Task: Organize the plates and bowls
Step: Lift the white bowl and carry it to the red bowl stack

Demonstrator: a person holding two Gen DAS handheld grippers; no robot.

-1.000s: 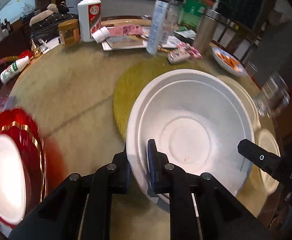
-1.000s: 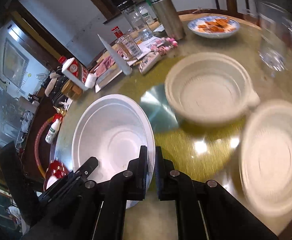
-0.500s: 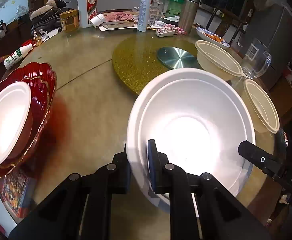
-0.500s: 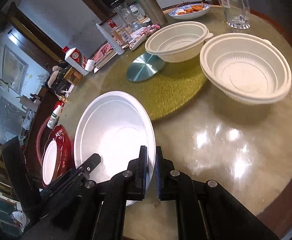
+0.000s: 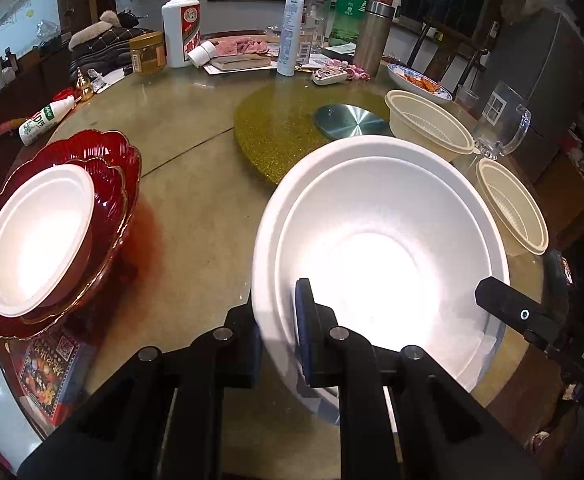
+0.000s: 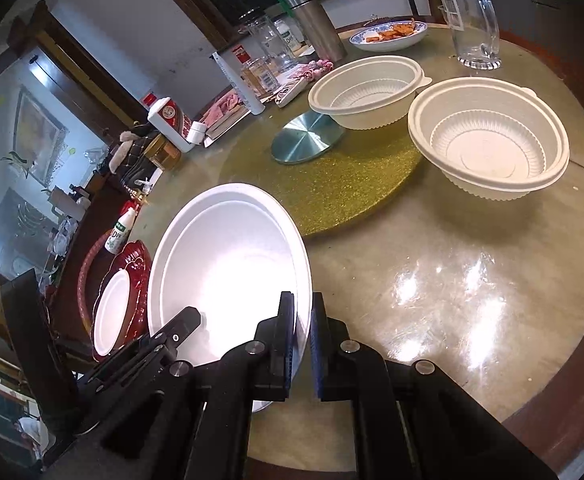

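Both grippers hold one large white bowl point(image 5: 379, 240) over the table's near part. My left gripper point(image 5: 278, 312) is shut on its near-left rim, and my right gripper point(image 6: 301, 320) is shut on its right rim; the bowl point(image 6: 228, 264) shows in both views. To the left a red scalloped glass dish point(image 5: 112, 160) carries a smaller white bowl point(image 5: 36, 240). Two cream ribbed plastic bowls stand to the right, one point(image 6: 365, 90) on the gold turntable and one point(image 6: 487, 144) at its edge.
A gold glitter turntable point(image 5: 276, 132) with a metal disc point(image 5: 349, 122) lies mid-table. Bottles, a white liquor bottle point(image 5: 182, 26), a steel flask point(image 5: 371, 38), a glass mug point(image 6: 471, 20) and a blue-rimmed food plate point(image 6: 389, 34) crowd the far side. A printed card point(image 5: 48, 372) lies near the front edge.
Both grippers carried the large white bowl back off the turntable toward the near edge. The red dish with its white bowl came into full view on the left.
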